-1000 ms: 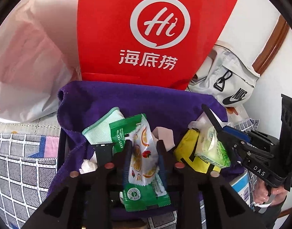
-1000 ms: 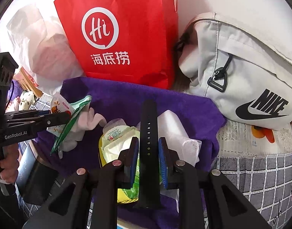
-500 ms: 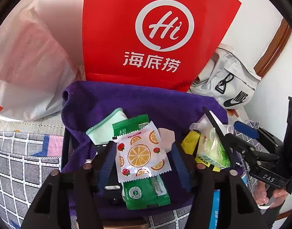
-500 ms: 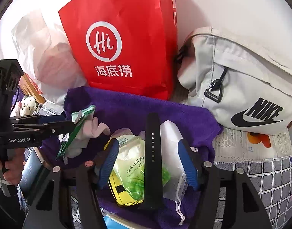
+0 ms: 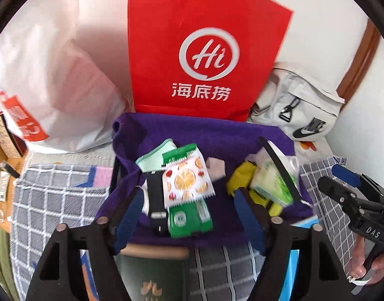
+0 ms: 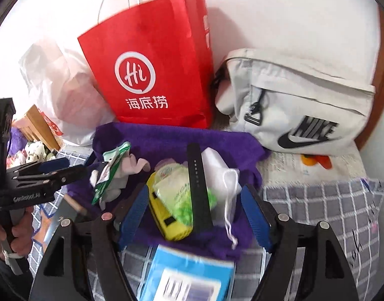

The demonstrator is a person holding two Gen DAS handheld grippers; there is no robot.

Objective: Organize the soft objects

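Note:
A purple towel (image 5: 204, 130) (image 6: 166, 135) lines a container that holds the small items. On it lie an orange-print snack packet (image 5: 186, 183), a green packet (image 5: 189, 218), a mint cloth (image 5: 154, 158), a black strap (image 6: 198, 188), a green wet-wipes pack (image 6: 179, 188) (image 5: 269, 183), a yellow item (image 6: 166, 218) and a white drawstring pouch (image 6: 219, 170). My left gripper (image 5: 189, 215) is open and empty, pulled back from the packets. My right gripper (image 6: 194, 213) is open and empty, its jaws either side of the strap and wipes.
A red paper bag (image 5: 204, 50) (image 6: 154, 75) stands behind the towel. A white plastic bag (image 5: 54, 87) is at its left, a grey Nike bag (image 6: 292, 105) at its right. A checked cloth (image 6: 317, 200) covers the surface. A blue box (image 6: 186, 276) and a dark green box (image 5: 151, 276) lie in front.
Both grippers opened. The left let go of the orange-print packet and the right let go of the black strap. Both then drew back toward me.

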